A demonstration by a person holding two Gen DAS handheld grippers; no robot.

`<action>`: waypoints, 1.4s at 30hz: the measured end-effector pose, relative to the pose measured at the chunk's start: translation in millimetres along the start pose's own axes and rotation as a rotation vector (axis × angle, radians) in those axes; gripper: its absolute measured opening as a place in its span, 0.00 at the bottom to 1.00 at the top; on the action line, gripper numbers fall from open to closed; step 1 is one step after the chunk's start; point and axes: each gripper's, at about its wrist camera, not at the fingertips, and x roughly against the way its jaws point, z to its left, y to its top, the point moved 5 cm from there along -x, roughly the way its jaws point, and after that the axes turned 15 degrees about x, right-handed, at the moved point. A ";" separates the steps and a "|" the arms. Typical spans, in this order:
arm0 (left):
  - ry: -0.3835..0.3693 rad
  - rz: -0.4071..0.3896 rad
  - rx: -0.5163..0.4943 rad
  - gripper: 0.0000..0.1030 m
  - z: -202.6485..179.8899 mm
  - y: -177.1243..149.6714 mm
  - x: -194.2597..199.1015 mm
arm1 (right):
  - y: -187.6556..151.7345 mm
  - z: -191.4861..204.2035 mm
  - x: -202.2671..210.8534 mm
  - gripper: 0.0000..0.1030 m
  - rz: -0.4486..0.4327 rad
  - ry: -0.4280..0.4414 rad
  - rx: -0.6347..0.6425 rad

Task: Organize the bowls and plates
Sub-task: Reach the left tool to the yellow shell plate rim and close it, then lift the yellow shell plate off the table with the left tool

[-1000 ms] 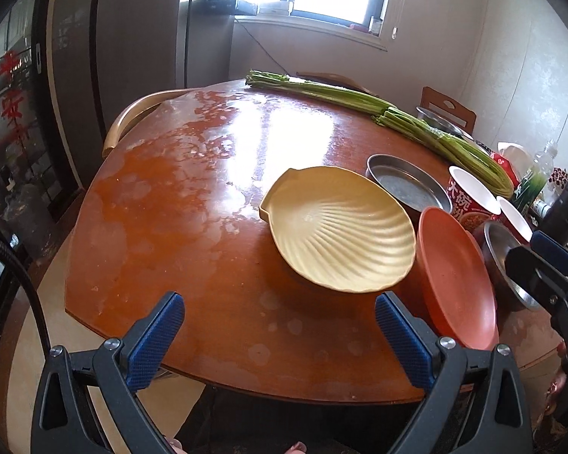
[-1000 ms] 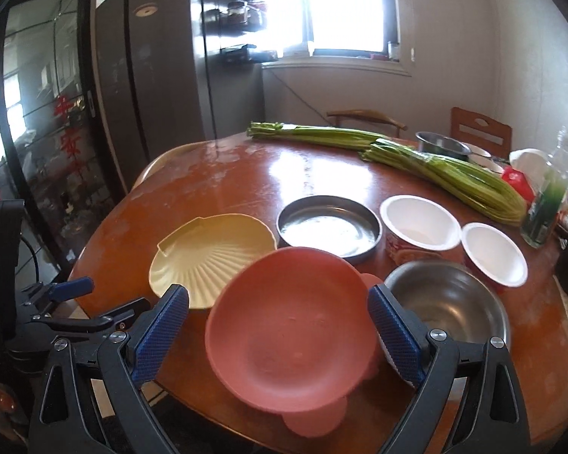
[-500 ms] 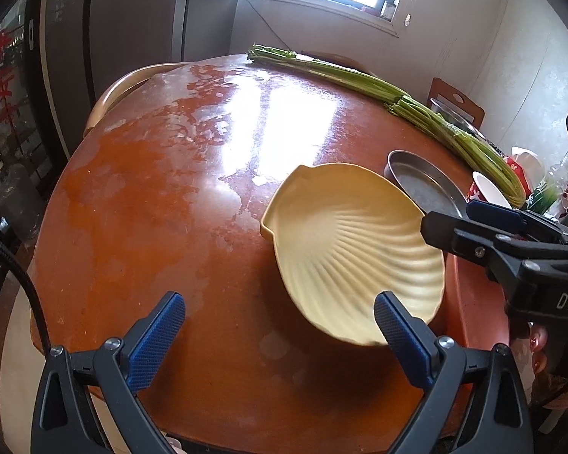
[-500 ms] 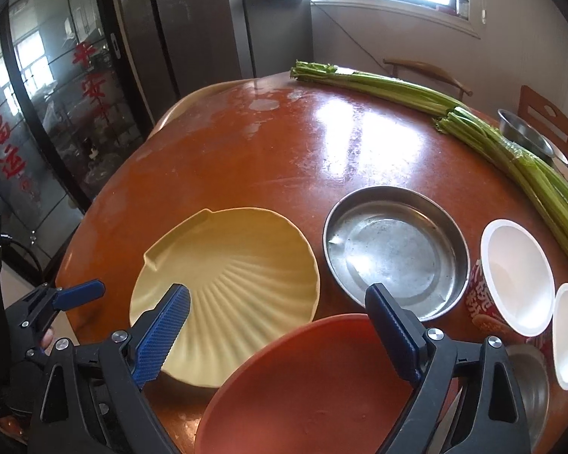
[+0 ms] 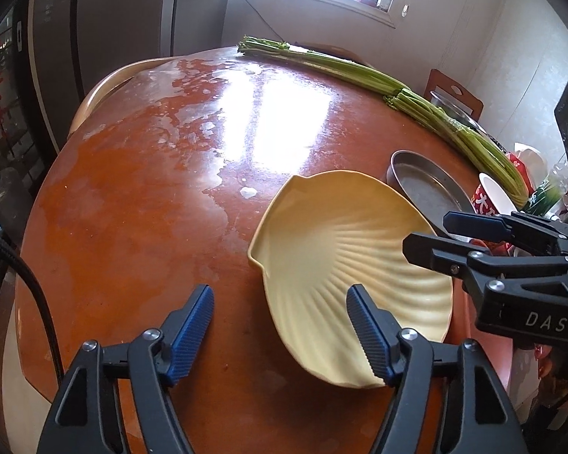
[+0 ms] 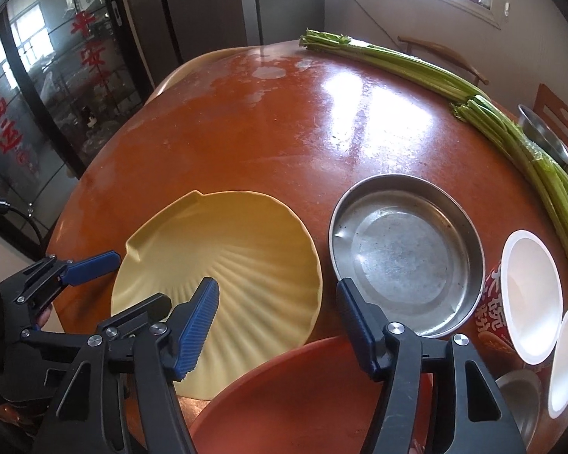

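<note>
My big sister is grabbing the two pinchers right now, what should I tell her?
Left gripper: open, holding nothing, one of its fingers over the near rim of the yellow shell plate.
Right gripper: open, holding nothing, above the yellow shell plate's right edge, beside the steel pan.
Things: the orange plate lies nearest, its rim overlapping the yellow one. Two white bowls and a steel bowl sit to the right.
Done: nothing stacked.
Left: probably pick up the yellow plate, then sort plates and bowls.
</note>
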 end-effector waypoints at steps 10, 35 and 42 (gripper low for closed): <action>-0.018 0.010 -0.005 0.63 0.5 3.3 -1.6 | 2.0 2.8 -16.7 0.63 0.034 0.125 -0.051; -0.064 0.017 -0.037 0.54 15.4 66.1 -15.7 | 20.3 15.6 -14.5 0.63 -0.107 0.240 -0.228; -0.057 0.026 -0.060 0.54 9.9 81.6 -31.6 | 20.5 13.3 -12.4 0.63 -0.145 0.190 -0.236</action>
